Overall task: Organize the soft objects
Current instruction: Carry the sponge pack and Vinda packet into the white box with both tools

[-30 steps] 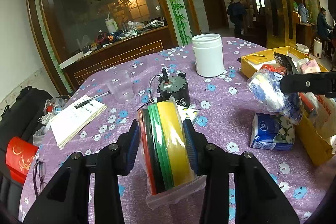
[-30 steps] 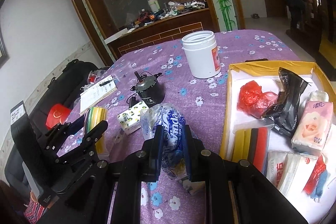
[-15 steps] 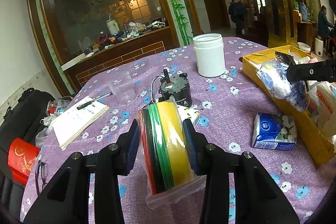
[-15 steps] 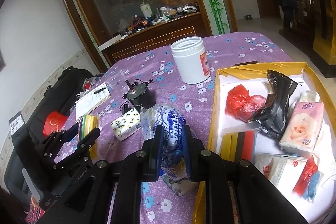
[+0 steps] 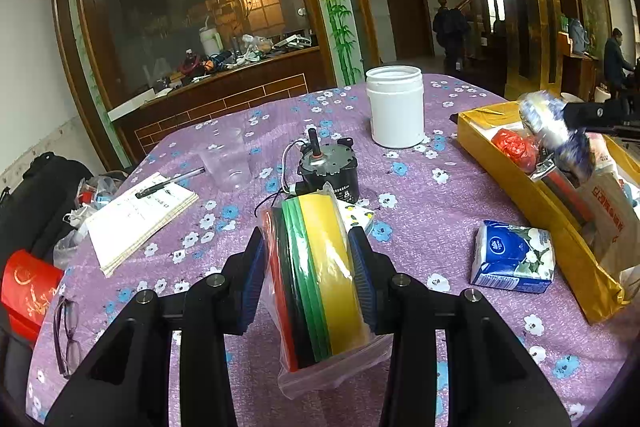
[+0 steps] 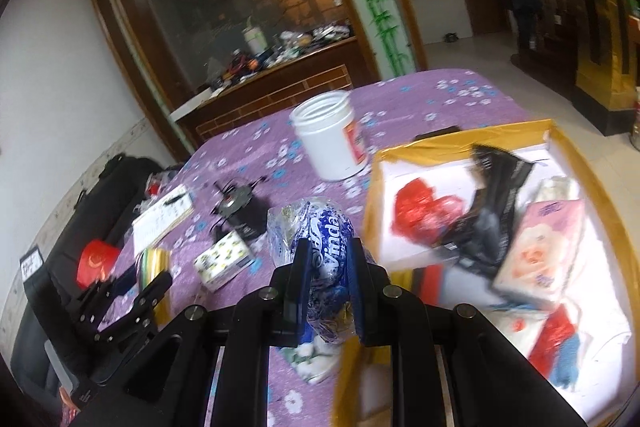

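My left gripper (image 5: pixel 308 283): pads clamped on the bagged sponge stack (image 5: pixel 316 279), upright between them. My right gripper (image 6: pixel 326 291): pads squeezing the blue Vinda tissue bag (image 6: pixel 324 259).

Your table wears a purple cloth (image 5: pixel 420 239) scattered with small white and blue flowers. The bagged sponge stack (image 5: pixel 316 279) shows red, black, green and yellow layers. The crinkly pack (image 6: pixel 324 259) is deep blue with white lettering. Near it, a tissue packet (image 5: pixel 514 257) is blue and white with a flower print. The box (image 5: pixel 560 227) has golden-yellow walls and a white floor, holding a red bag (image 6: pixel 420 215), a black pouch (image 6: pixel 492 207) and a pink floral tissue pack (image 6: pixel 540 255). The jar (image 5: pixel 395 107) is plain white.
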Motion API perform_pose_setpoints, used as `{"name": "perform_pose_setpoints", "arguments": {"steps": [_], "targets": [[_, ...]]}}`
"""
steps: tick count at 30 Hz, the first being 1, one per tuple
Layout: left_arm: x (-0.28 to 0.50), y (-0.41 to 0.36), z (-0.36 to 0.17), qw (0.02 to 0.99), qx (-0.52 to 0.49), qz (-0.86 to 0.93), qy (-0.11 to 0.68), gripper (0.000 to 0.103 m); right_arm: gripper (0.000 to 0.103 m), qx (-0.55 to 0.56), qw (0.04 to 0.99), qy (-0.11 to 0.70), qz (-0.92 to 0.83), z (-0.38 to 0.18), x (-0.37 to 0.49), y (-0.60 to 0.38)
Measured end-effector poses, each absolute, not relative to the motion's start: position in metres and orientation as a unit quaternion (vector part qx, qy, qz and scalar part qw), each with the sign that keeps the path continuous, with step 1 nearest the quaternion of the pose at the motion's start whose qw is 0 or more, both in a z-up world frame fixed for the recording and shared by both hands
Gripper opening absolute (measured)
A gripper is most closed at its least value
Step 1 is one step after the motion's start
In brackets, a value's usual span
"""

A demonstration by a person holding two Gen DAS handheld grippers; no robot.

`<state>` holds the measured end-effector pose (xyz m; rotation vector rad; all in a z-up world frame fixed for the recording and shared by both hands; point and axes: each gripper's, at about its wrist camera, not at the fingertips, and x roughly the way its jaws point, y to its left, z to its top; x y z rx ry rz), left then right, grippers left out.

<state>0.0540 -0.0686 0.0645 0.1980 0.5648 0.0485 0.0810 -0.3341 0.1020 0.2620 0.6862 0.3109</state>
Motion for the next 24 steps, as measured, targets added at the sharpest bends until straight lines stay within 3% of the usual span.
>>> {"name": "perform_pose_setpoints", "arguments": {"steps": [13, 24], "targets": [[0.051, -0.068, 0.075, 0.955, 0.062, -0.007, 0.29, 0.038, 0.018, 0.222, 0.929, 0.292, 0.052, 0.112, 0.082, -0.415], [0.055, -0.124, 0.103, 0.943, 0.056, -0.097, 0.313, 0.038, 0.018, 0.271, 0.92, 0.283, 0.009, 0.111, 0.077, -0.451]]}}
